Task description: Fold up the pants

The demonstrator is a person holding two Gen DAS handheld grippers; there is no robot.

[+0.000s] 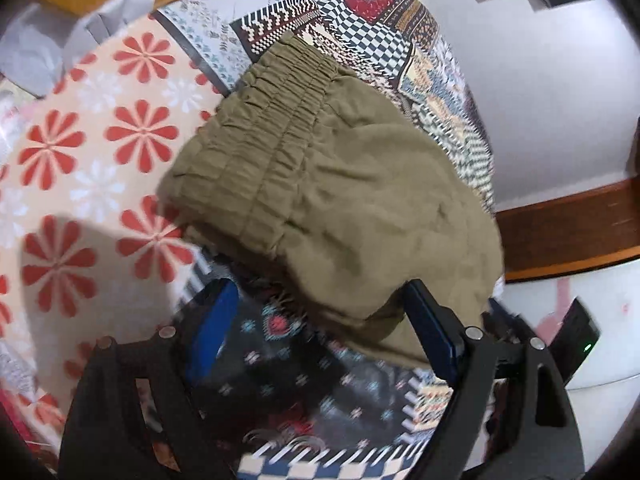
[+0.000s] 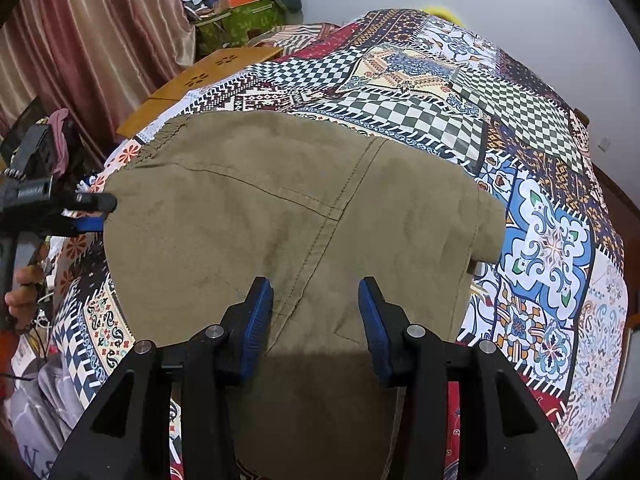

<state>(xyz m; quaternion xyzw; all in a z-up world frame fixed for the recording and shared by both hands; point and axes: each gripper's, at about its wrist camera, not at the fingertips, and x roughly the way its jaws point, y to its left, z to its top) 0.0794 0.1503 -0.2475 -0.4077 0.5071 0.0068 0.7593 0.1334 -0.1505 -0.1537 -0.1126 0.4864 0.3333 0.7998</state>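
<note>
- Olive pants (image 2: pixel 288 208) lie flat on patchwork bedspread (image 2: pixel 552 240), waistband (image 1: pixel 264 152) end toward L side, long axis running L–R.
- R gripper (image 2: pixel 316 300) hovers over pants' near edge, jaws apart, holding nothing.
- L gripper (image 1: pixel 320 304), also spread wide, sits at waistband-end edge w/ cloth touching one finger; looks the nearer for next fold.

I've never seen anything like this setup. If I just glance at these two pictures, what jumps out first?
First, the olive-green cotton pants spread in the middle of a busy patchwork-print bedspread, their gathered elastic waistband toward the red-flowered cloth. Next, the two black grippers with blue pads: the right gripper hangs open over the pants' seam, and the left gripper stands open at the fabric's edge.
</note>
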